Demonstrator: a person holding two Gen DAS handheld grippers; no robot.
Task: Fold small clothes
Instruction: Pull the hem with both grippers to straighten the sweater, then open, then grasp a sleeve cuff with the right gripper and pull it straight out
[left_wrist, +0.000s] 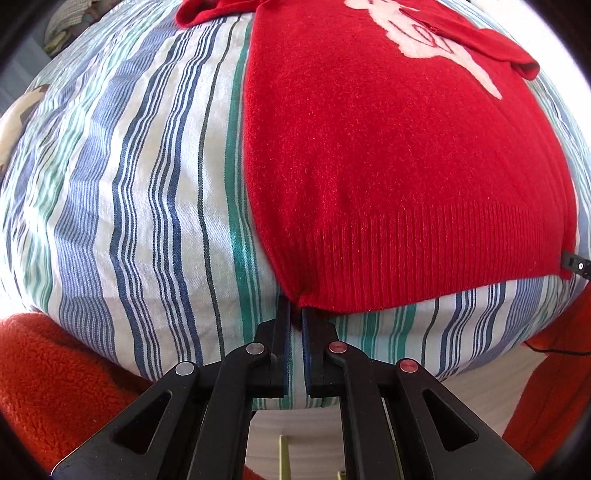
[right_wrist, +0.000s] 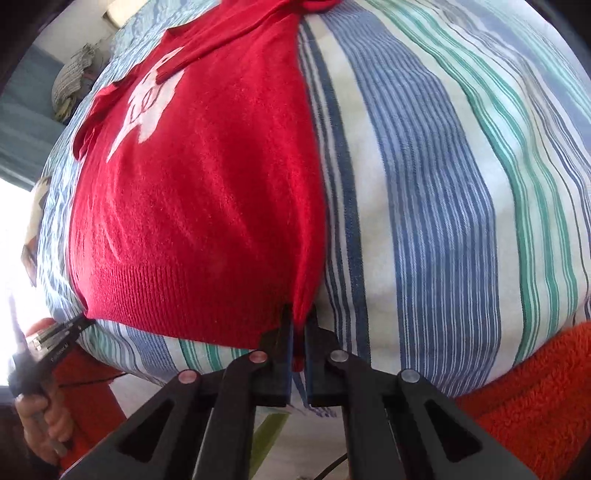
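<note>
A small red knit sweater (left_wrist: 388, 155) with a white figure on its chest lies flat on a striped bedcover (left_wrist: 140, 192), ribbed hem toward me, both sleeves folded in over the chest. My left gripper (left_wrist: 295, 314) is shut on the hem's left corner. My right gripper (right_wrist: 299, 317) is shut on the hem's right corner of the sweater (right_wrist: 207, 192). The left gripper also shows at the left edge of the right wrist view (right_wrist: 79, 325), at the other hem corner.
The striped bedcover (right_wrist: 461, 184) spreads wide on both sides of the sweater. The person's orange fleece sleeves (left_wrist: 55, 376) (right_wrist: 535, 387) are at the bed's near edge. A pale floor (left_wrist: 295, 424) lies below it. A grey bundle (right_wrist: 70, 81) sits at the far side.
</note>
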